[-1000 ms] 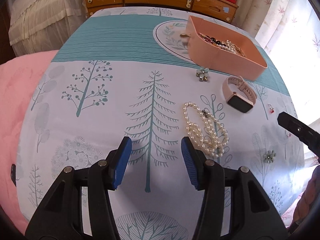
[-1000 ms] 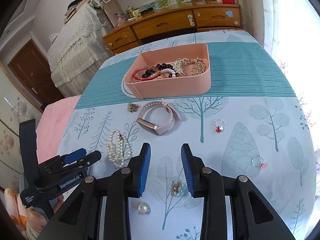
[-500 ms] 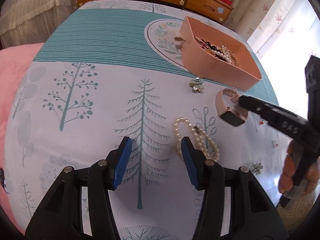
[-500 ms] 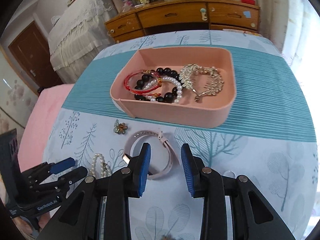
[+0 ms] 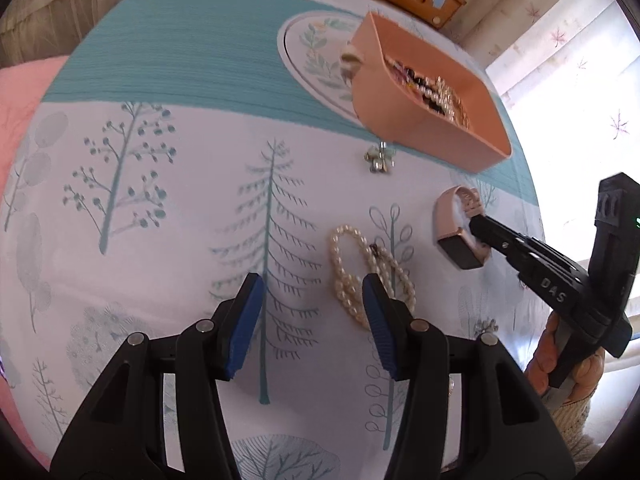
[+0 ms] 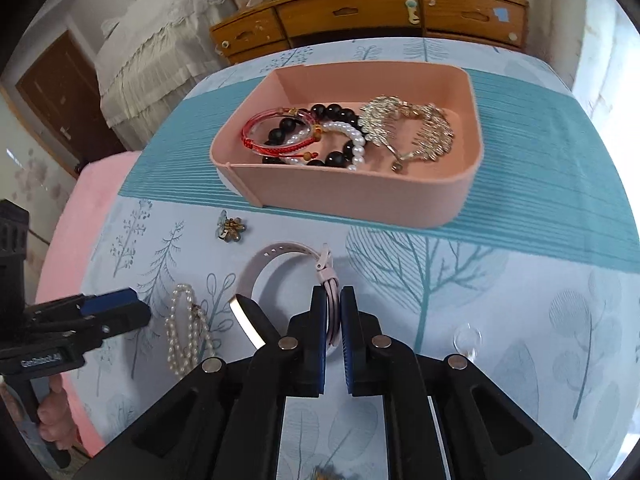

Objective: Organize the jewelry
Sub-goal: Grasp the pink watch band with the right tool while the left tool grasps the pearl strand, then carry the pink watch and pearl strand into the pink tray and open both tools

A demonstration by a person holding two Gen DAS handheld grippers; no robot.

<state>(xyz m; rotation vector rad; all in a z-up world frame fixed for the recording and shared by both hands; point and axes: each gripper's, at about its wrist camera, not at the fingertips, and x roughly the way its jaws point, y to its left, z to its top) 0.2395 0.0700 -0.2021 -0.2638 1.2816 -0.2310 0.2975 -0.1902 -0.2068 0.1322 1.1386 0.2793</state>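
Since the earlier frames the right tongs [image 6: 333, 312] have travelled from above the small brooches to the pink watch [image 6: 280, 276], and their jaws have just been closing, so that the blue pads now pinch the watch strap between them. The left tongs [image 5: 312, 320] have drifted a little towards the pearl necklace [image 5: 360, 276] with their gap unchanged.

In the left wrist view, the left tongs stand apart above the tree-printed cloth of the worktop [image 5: 160, 208], holding nothing. The pearl necklace lies just beyond the right-hand pad, partly hidden behind it. Farther right, the pink watch rests on the cloth with the tip of the right tongs on its strap, and a hand [image 5: 568, 376] grips the handle at the right edge. A flower brooch [image 5: 380, 158] lies between the necklace and the pink tray [image 5: 420, 136], which sits at the far right on the teal band and holds beads and chains.

In the right wrist view, the right tongs are clamped on the near side of the watch's band, with the watch's dark face to the left of the pads. The pink tray lies beyond, holding a red cord bracelet [image 6: 272, 136], black beads, white pearls and a gold piece [image 6: 408, 128]. The brooch sits left of the watch, the necklace nearer left, and the left tongs reach in from the left edge. A clear ring [image 6: 467, 338] lies on the right.
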